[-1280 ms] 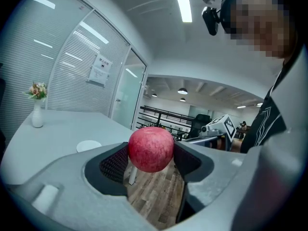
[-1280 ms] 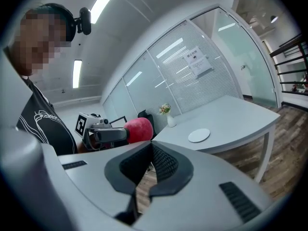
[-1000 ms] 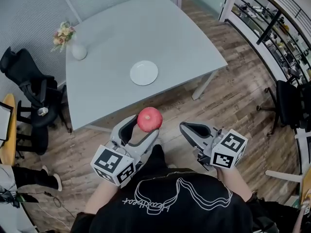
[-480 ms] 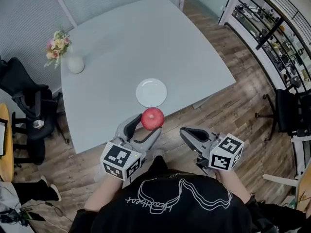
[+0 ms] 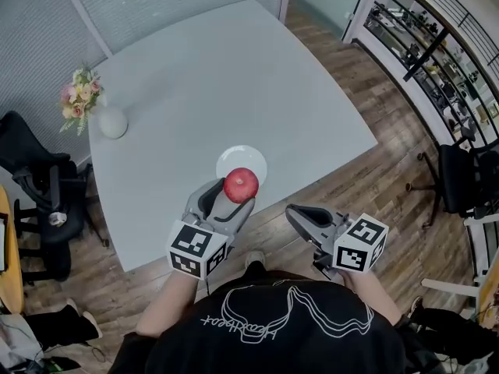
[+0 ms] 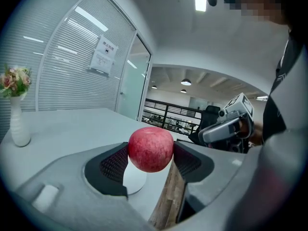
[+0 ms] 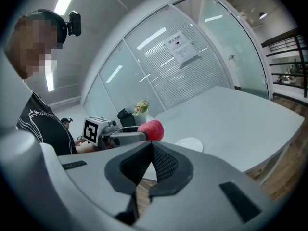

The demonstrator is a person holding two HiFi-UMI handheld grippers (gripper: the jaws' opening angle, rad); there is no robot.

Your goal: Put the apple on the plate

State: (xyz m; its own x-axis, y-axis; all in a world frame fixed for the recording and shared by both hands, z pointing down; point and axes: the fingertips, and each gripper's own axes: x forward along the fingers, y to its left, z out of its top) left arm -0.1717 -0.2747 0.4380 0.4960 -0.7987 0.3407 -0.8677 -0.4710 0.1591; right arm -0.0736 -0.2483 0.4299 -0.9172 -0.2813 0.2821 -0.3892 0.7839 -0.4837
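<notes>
- Clamping the red apple (image 5: 241,185) in the left gripper (image 5: 231,197), with both dark ribbed pads pressing against the fruit's opposite sides.
- Holding the apple up in the air, clear of the grey table (image 5: 234,68), just above the table's near edge.
- Overlapping the near rim of the white plate (image 5: 251,157) in the head view, with the fruit sitting partly in front of the plate rather than on it.
- Showing the plate lying flat on the table, close to the near edge and roughly midway along it; in the left gripper view, appearing below and beyond the apple, apart from it.
- Pointing the left gripper forward and slightly up toward the plate, marker cube trailing near the person's body.
- Holding the right gripper (image 5: 295,213) off the table, beyond its near edge and above the wooden floor (image 5: 390,170), with the jaws clenched together on nothing.
- Hanging well to the right of the apple and the plate, touching neither.
- Showing a white vase (image 5: 112,122) with flowers (image 5: 76,93) standing upright near the table's left edge, well apart from the plate.
- Showing a black chair (image 5: 35,181) standing on the floor beside the table's left edge.
</notes>
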